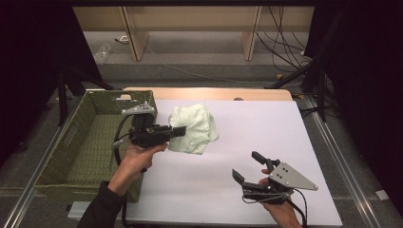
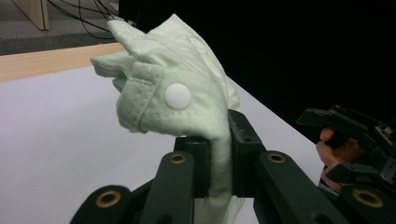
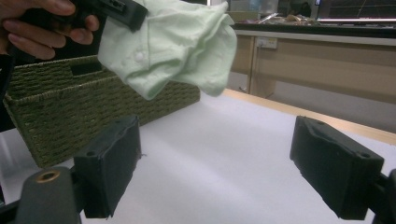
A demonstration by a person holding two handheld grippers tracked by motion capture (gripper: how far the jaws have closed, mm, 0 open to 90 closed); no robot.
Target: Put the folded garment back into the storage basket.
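- Black jaws of the left gripper (image 2: 219, 158) fill the foreground of the left gripper view, clamped tight on a fold of the pale green cloth (image 2: 173, 93); a white snap button sits just above the pinch.
- Cloth is off the table here, hanging bunched from the jaws in the high view (image 1: 194, 129), over the white mat near its left edge and just beside the basket.
- From the right gripper view the cloth (image 3: 173, 44) dangles clear of the mat, with the basket behind and below it.
- Basket (image 1: 90, 142), woven and green, stands off the mat's left edge, long side running front to back; nothing lies on the part of its floor that I can see.
- Right gripper (image 1: 252, 166) waits near the mat's front right corner, well apart from the cloth, jaws spread wide with nothing between them; its two pads (image 3: 109, 165) stand far apart over bare mat.
- White mat (image 1: 266, 128) carries nothing else that I can make out.
- My read on progress: pick-up is done, the cloth is lifted and gripped. Left to do, by the look of it, is the carry over the basket's rim and the drop inside. Roughly halfway, I'd judge.
- Watch point: the trailing fold could snag on the basket's near wall if it crosses too low.
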